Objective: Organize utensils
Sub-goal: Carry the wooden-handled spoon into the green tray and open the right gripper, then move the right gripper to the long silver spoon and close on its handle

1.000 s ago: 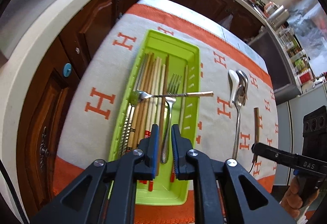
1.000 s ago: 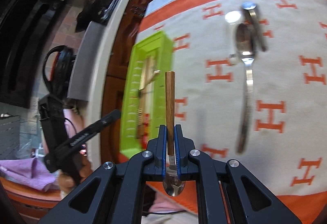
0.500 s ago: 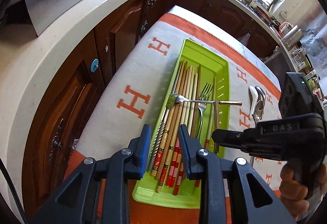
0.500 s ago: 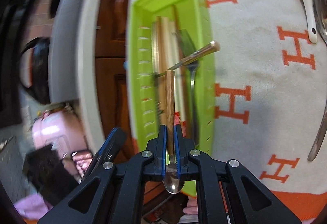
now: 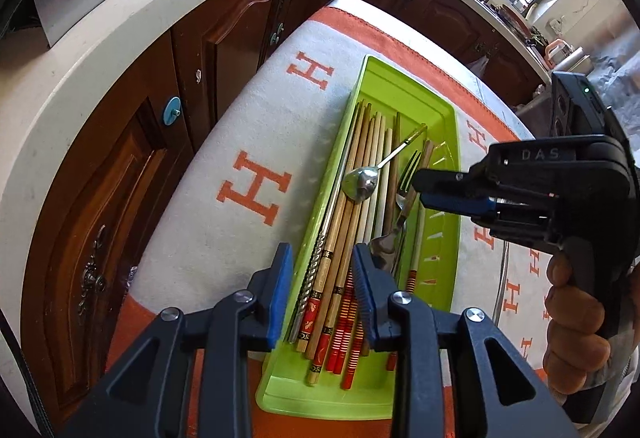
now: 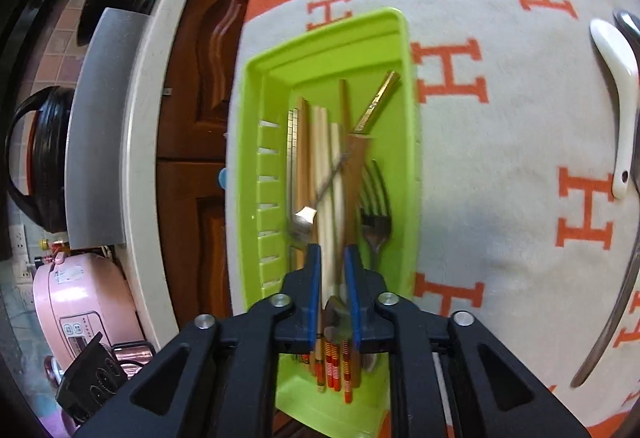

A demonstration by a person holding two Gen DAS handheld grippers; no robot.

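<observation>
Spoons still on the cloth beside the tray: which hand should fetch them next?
Probably right. The right gripper has just been opening, with the wooden-handled spoon loose between its jaws in the tray. The white spoon lies on that side. The left gripper hovers over the chopsticks.

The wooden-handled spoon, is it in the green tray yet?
Yes. The wooden-handled spoon lies in the green tray, beside the fork.

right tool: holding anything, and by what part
Nothing gripped: the right tool has just been opening, and the wooden-handled spoon lies loose between its jaws in the green tray.
</observation>
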